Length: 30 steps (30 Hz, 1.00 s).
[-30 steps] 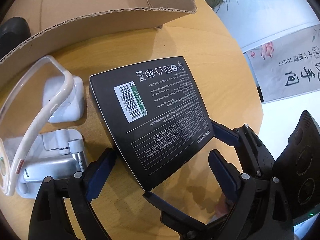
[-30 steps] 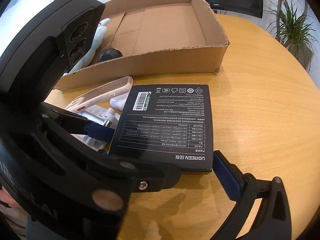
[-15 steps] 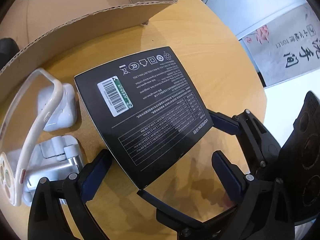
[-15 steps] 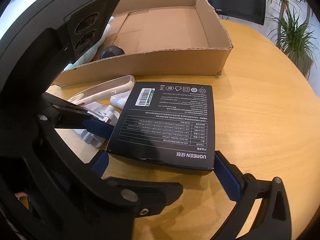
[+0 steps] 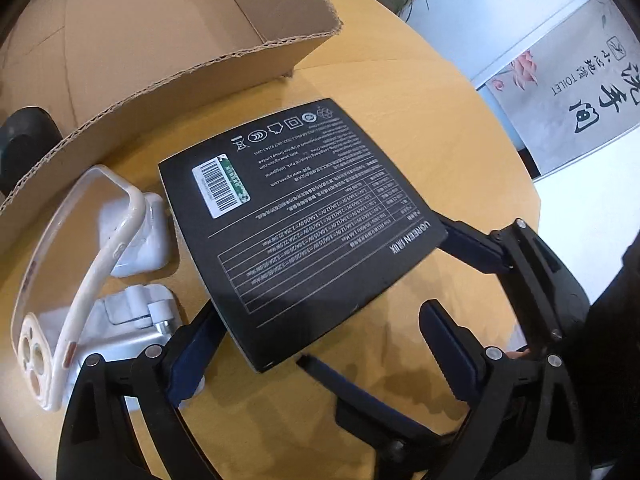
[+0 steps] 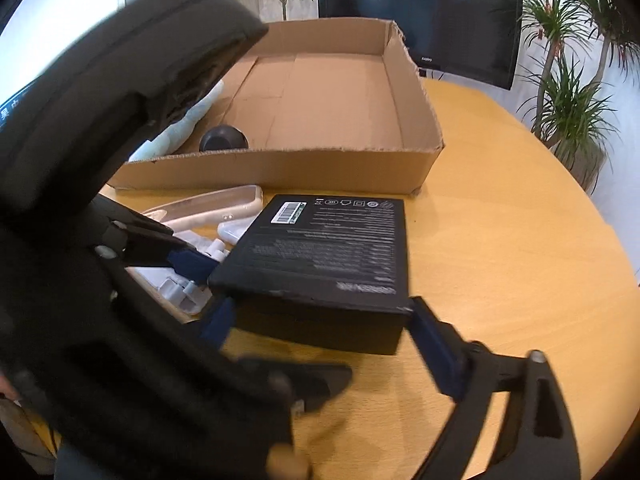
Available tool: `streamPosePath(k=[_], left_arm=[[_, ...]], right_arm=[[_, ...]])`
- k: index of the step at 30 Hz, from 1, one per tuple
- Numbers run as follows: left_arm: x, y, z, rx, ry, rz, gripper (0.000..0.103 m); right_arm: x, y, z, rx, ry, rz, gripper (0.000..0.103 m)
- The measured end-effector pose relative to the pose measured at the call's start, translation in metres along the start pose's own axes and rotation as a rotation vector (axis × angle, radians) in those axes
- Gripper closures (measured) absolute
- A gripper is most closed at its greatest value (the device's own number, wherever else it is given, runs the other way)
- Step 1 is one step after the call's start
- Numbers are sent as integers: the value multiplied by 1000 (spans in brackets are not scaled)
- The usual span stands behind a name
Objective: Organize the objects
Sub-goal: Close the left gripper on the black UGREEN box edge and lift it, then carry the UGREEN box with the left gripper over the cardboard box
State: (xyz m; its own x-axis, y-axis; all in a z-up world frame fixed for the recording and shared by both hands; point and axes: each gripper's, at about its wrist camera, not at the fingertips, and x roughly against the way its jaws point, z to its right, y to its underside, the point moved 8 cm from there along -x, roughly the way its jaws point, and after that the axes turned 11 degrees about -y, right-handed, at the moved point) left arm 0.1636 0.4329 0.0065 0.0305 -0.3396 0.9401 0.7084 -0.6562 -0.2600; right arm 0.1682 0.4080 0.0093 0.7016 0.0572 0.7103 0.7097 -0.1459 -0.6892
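Currently, from the left wrist view: at far left a clear phone case (image 5: 80,264) with a cream rim leans on edge over a white earbud case (image 5: 138,240) and a white-and-silver stand (image 5: 132,320). We note all three sit on the wooden table (image 5: 400,80), just in front of the open cardboard tray (image 5: 168,64).

Next to them lies the black box (image 5: 304,220), label side up, barcode end toward the tray. It is outside the tray, on the table.

Left gripper (image 5: 320,316): fingers spread wide. The box's near corner lies between them; the left pad sits against the box's edge and the right pad stands clear of it. Nothing is gripped.

Right gripper (image 6: 326,332): jaws closing, with the near end of the box between them. The right wrist view is blurred, and the pads sit at the box's two near corners. We cannot confirm that both press on it. The left wrist view shows a sliver of table between one finger and the box.

Inside the tray, left end: a dark rounded object (image 6: 222,138) and something pale blue (image 6: 188,120).
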Motion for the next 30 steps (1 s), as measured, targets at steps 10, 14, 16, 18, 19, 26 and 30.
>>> streamPosePath(k=[10,14,16,18,19,26,30], left_arm=[[-11,6,-14,28,-1,-28,21],[-7,6,-15,36,-25,-6,23],[-2,8,-23,42,-30,6,25],[2,13,-28,44,-23,10,26],[5,14,-29,42,-26,16,26],[15,15,-24,37,-44,61,26],[25,17,-26,36,-44,87,26]], right_arm=[[-13,-2,15,-27,-60,-6,13],[-5,-2,6,14,-66,17,14],[2,-2,-1,36,-68,37,14],[5,-3,-4,49,-68,50,14],[5,-4,-4,51,-67,55,14],[4,-9,-5,71,-15,77,19],[6,-13,-5,93,21,93,23]])
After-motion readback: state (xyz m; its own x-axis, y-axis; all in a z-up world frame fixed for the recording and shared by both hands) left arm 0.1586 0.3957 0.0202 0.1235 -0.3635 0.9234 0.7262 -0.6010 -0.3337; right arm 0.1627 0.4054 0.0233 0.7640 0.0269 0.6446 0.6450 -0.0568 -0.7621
